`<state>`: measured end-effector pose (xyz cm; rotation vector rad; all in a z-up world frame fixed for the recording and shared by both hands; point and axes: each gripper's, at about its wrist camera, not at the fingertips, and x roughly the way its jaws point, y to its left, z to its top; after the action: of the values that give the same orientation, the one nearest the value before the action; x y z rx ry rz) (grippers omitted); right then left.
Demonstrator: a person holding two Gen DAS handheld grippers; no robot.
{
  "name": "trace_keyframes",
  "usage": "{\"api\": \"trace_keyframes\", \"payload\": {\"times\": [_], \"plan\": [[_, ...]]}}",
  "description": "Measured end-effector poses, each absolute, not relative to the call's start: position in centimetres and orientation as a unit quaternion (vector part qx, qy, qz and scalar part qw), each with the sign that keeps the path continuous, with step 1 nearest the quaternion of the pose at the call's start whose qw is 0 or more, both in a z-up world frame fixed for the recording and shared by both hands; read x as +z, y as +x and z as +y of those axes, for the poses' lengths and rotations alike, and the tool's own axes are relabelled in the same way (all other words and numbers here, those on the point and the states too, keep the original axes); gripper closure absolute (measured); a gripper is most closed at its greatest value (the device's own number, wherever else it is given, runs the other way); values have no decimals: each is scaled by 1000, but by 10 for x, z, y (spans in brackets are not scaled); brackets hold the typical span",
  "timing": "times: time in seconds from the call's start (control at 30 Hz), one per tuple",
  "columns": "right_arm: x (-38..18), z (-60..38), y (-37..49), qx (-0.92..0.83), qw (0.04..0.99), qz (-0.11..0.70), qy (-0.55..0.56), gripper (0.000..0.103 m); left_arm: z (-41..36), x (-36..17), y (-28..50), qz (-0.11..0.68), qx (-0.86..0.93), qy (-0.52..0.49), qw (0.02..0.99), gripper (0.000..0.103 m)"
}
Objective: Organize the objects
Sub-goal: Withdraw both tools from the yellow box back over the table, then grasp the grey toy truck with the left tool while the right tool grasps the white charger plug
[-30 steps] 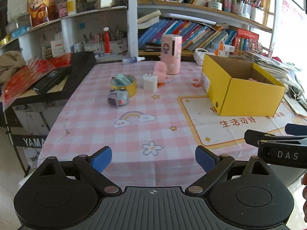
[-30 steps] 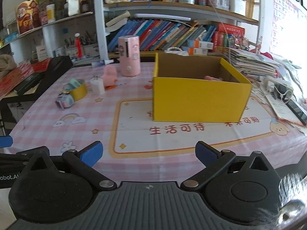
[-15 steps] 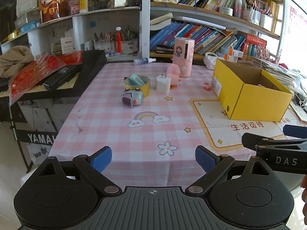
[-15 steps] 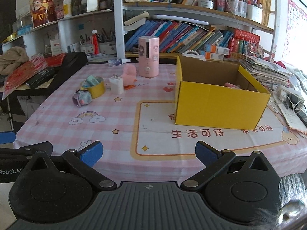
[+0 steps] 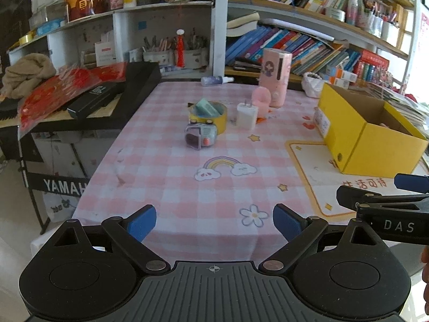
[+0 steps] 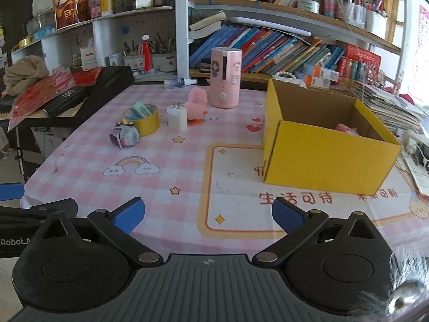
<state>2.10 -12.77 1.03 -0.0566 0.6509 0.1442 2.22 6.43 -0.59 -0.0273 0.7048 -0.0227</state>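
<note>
Plainly both the left gripper (image 5: 214, 221) and right gripper (image 6: 208, 214) gape empty above the pink checked tablecloth (image 5: 171, 166), near the yellow cardboard box (image 6: 329, 150)

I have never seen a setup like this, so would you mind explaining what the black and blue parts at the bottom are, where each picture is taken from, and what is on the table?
There is no robot here. A person holds a two-finger gripper in each hand, and each gripper carries a wide-angle camera that looks forward along its fingers. The black arms with blue pads low in each picture are those fingers.

One view belongs to the left gripper, the other to the right gripper. Both are open and hold nothing.

On the pink checked tablecloth stand a yellow cardboard box with something pink inside, a roll of yellow tape, a small toy watch, a white charger plug, a pink plush chick and a tall pink canister. Bookshelves stand behind the table.
</note>
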Motion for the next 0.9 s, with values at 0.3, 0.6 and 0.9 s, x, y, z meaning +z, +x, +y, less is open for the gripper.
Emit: {"api": "trace_keyframes", "payload": {"times": [0.3,0.6,0.9], "plan": [[6,-116,67,96,939,327,-39,2,73,-10,58,352,6,-22,936,7],[9,-111,115,108,939,323,-43,2,70,-6,98,350,5,-27,936,7],[10,-113,158,115,939,322,-38,8,65,-7,131,353,8,-28,935,7]]}}
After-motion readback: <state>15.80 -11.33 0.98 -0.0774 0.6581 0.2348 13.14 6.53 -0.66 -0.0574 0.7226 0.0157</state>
